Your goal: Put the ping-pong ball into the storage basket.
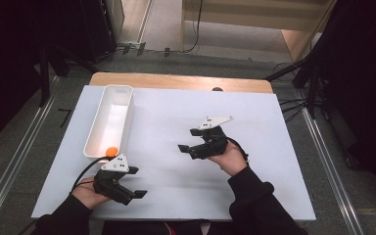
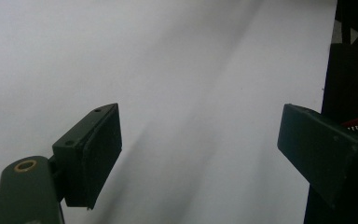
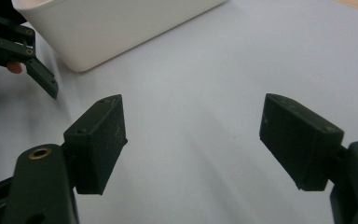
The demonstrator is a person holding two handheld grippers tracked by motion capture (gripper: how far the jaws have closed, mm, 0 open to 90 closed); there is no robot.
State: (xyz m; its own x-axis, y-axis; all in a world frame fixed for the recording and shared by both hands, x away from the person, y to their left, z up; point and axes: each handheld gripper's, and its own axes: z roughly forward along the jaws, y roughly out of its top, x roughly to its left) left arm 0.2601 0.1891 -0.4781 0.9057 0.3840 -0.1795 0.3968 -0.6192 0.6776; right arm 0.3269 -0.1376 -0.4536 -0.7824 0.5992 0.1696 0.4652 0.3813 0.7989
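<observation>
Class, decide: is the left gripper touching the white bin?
Apart. The right gripper view shows bare white table sheet between the left gripper and the white bin.

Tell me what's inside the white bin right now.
The bin holds one orange ball at its near end; the rest of its floor looks bare. The left hand-held gripper plate covers the near rim, hiding that corner.

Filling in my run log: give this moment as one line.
left gripper: open, empty | right gripper: open, empty | orange ball: in white bin, near end
</observation>
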